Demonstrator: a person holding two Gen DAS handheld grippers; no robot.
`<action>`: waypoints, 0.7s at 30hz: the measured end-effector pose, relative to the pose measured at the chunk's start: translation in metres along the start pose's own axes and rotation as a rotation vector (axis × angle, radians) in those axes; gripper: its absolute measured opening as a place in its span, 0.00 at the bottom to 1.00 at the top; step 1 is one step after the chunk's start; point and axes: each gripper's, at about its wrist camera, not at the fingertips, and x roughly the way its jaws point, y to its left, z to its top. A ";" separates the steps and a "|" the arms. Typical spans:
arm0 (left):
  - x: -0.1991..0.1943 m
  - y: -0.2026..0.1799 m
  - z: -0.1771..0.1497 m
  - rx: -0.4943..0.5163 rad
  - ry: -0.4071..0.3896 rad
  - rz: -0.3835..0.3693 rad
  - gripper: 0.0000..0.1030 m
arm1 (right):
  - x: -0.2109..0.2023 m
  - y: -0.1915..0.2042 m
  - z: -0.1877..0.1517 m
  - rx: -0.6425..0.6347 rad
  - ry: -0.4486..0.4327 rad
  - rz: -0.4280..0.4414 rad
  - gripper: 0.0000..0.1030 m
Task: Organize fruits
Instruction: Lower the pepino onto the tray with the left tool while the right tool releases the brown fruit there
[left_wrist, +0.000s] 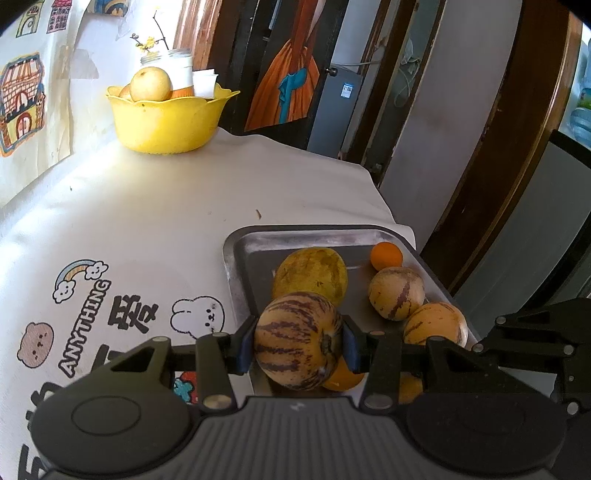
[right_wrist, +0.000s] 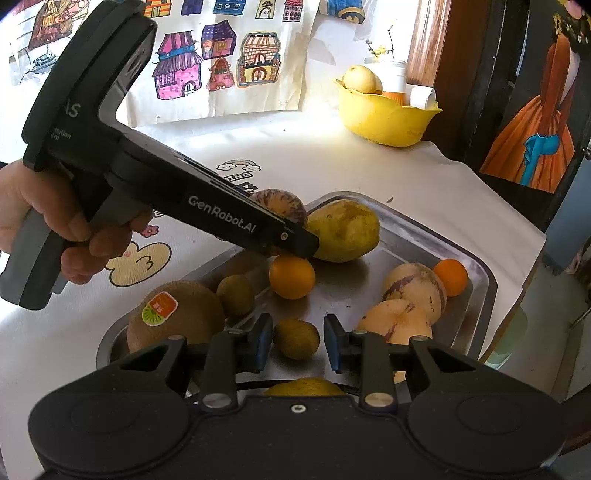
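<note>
1. The left gripper (left_wrist: 298, 347) is clamped on a round, yellow fruit with purple stripes (left_wrist: 297, 339), both blue pads pressing its sides; the fruit is held clear above the near-left corner of the shallow metal tray (left_wrist: 236, 243).
2. Ahead of that gripper, in the tray, lies a large yellow-green oval fruit (left_wrist: 310, 277); to its right sit two more striped yellow fruits (left_wrist: 397, 293) and a small orange citrus (left_wrist: 386, 255). Another orange fruit (left_wrist: 343, 380) shows just below the held one.
3. The step in hand is judged to be carrying the striped fruit away from the tray, probably to the yellow plastic bowl (left_wrist: 166, 122) far ahead and to the left, which already holds a pale round fruit. The grip is best kept firm and level, and the fruit lowered gently into a free part of the bowl.
4. The right gripper (right_wrist: 298, 341) is empty: its jaws stand narrowly apart, at their closest, with nothing pressed between them. A small brown-green fruit (right_wrist: 295, 338) lies in the tray beyond its tips, untouched; a big brown kiwi with a sticker (right_wrist: 173, 325) lies to the left.
5. The desk (left_wrist: 147, 206) is covered by a white cloth with cartoon prints. Coloured house drawings hang behind it, and a dark door frame with an orange-dress painting stands to the right.
</note>
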 end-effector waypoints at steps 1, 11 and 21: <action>0.000 0.000 -0.001 -0.001 -0.001 -0.003 0.48 | 0.000 0.000 0.000 0.000 0.000 -0.001 0.31; -0.002 0.006 -0.003 -0.032 -0.007 -0.022 0.48 | -0.006 -0.003 -0.002 0.015 -0.010 -0.001 0.32; -0.006 0.008 -0.006 -0.066 -0.017 -0.034 0.49 | -0.033 -0.014 0.012 0.044 -0.086 -0.040 0.47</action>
